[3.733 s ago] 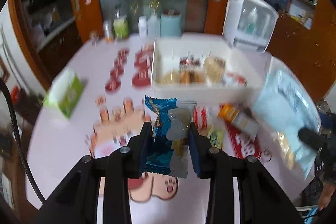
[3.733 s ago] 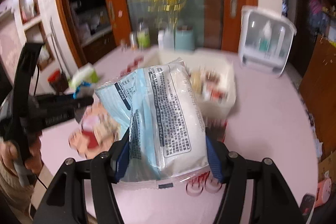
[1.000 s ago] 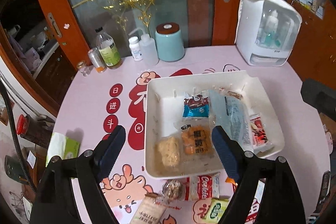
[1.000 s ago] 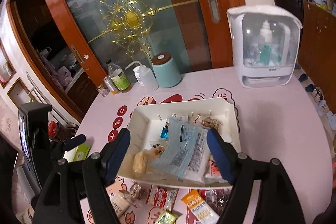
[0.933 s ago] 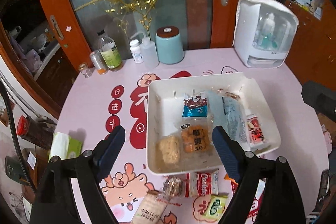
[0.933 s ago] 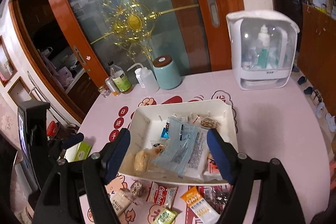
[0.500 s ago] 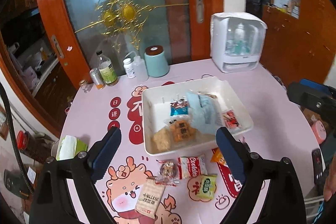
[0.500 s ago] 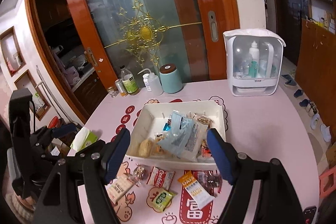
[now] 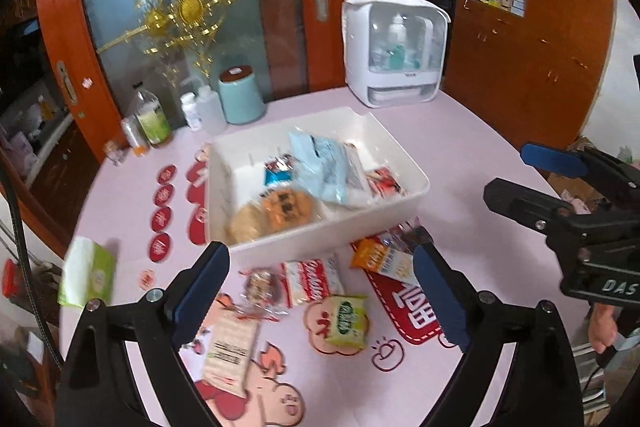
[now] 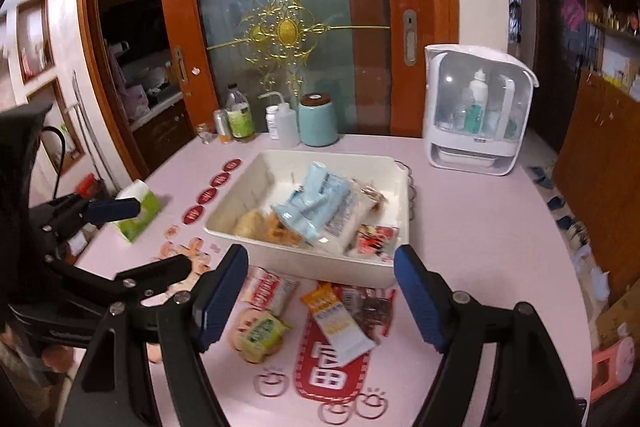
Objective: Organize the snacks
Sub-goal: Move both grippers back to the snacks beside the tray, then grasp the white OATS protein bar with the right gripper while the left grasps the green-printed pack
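Note:
A white bin (image 9: 404, 171) (image 10: 240, 183) sits mid-table and holds a pale blue bag (image 9: 324, 163) (image 10: 316, 203), a round orange cracker pack (image 9: 286, 211) and other small packs. Loose snacks lie in front of it: a red-white pack (image 9: 312, 281) (image 10: 266, 291), a green pack (image 9: 346, 321) (image 10: 260, 335), an orange-white bar (image 9: 382, 261) (image 10: 338, 323) and a beige bar (image 9: 230, 347). My left gripper (image 9: 320, 291) is open and empty above the loose snacks. My right gripper (image 10: 318, 295) is open and empty, also over them.
A teal canister (image 9: 240, 99), bottles (image 9: 152, 121) and a white dispenser box (image 9: 396, 51) stand at the table's back. A green tissue pack (image 9: 86, 273) lies at the left edge. The other gripper shows in each view: the right one (image 9: 568, 215), the left one (image 10: 100, 247).
Both grippers let go of their packs, which now lie in the bin, and have pulled back and lower toward the loose snacks at the table's front.

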